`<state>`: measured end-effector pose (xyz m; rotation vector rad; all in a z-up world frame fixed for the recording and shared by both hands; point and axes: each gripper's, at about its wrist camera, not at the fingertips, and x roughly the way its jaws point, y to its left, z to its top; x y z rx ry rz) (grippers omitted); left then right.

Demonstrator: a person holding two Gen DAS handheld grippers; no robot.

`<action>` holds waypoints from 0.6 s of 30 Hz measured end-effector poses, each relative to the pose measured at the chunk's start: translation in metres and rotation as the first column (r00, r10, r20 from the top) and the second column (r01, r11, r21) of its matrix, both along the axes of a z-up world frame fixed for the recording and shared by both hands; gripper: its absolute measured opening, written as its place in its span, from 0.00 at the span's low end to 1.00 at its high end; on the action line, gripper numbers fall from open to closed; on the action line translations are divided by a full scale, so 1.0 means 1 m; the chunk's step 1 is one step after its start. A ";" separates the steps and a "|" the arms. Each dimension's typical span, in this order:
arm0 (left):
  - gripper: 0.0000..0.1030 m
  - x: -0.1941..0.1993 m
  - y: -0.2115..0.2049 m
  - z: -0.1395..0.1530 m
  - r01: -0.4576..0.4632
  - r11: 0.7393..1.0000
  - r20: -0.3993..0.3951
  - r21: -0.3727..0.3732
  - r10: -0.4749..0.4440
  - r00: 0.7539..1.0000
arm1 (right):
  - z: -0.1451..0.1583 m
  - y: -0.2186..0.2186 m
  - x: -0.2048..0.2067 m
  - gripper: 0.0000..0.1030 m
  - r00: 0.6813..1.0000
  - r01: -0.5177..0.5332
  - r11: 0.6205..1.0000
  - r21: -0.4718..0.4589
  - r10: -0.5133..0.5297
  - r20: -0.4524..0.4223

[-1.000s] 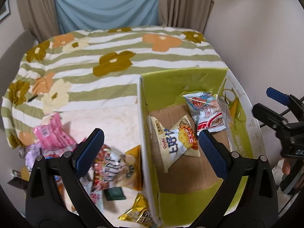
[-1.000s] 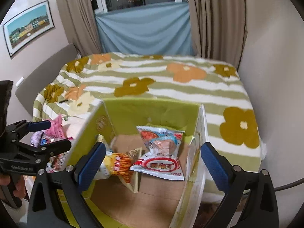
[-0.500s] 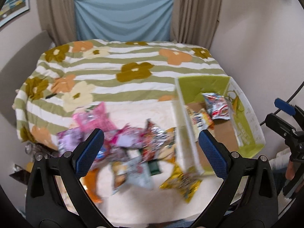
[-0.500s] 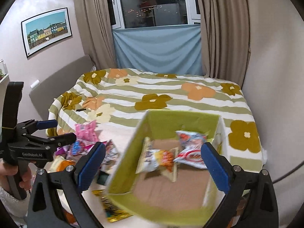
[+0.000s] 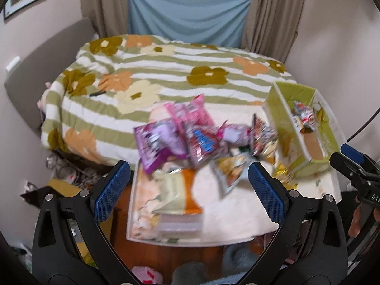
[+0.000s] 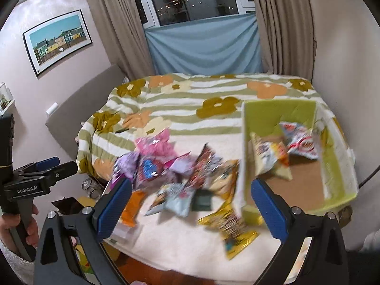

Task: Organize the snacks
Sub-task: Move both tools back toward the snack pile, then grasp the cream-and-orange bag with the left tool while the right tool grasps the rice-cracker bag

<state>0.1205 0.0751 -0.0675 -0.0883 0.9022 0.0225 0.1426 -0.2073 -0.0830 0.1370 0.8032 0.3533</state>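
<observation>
A pile of snack packets [image 5: 190,140] lies on a cream-covered low table [image 5: 228,216]; it also shows in the right wrist view [image 6: 180,173]. A green cardboard box [image 5: 282,128] stands at the table's right end, also in the right wrist view [image 6: 332,166]. It holds two or three packets [image 6: 299,142]. My left gripper [image 5: 190,190] is open and empty, held back above the table's near edge. My right gripper [image 6: 190,204] is open and empty, above the pile's near side. A gold packet [image 6: 232,228] lies by the box. Both views are blurred.
A bed with a green-striped flowered quilt [image 5: 166,71] lies behind the table. A grey headboard [image 6: 78,111] is on the left and a curtained window [image 6: 201,35] behind. Clutter lies on the floor [image 5: 64,173] left of the table. A wall is close on the right.
Both grippers have pulled back and up, away from the box. The views now take in the whole table and pile. Both stay open and empty.
</observation>
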 end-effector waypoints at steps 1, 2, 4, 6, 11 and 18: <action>0.96 -0.003 0.005 -0.005 0.003 1.000 -0.008 -0.002 -0.003 1.000 | -0.006 0.009 -0.003 0.97 1.000 0.003 1.000 0.004 -0.003 -0.013; 0.96 -0.006 0.010 -0.013 0.006 1.000 -0.019 -0.007 -0.007 1.000 | -0.010 0.016 -0.004 0.97 1.000 0.006 1.000 0.006 -0.005 -0.026; 0.96 -0.008 0.019 -0.029 0.007 1.000 -0.045 -0.023 -0.008 0.999 | -0.020 0.028 -0.006 0.97 0.999 0.018 1.000 0.009 -0.018 -0.050; 0.96 -0.007 0.024 -0.045 0.007 0.999 -0.076 -0.044 -0.011 0.997 | -0.031 0.037 -0.009 0.97 0.995 0.036 0.999 0.020 -0.034 -0.089; 0.96 0.001 0.030 -0.086 -0.011 0.997 -0.151 -0.072 0.000 0.989 | -0.057 0.054 -0.004 0.97 0.985 0.043 0.999 -0.010 -0.044 -0.166; 0.96 0.030 0.026 -0.138 -0.038 0.993 -0.249 -0.110 0.010 0.968 | -0.097 0.067 0.027 0.97 0.968 0.013 0.999 -0.039 -0.022 -0.249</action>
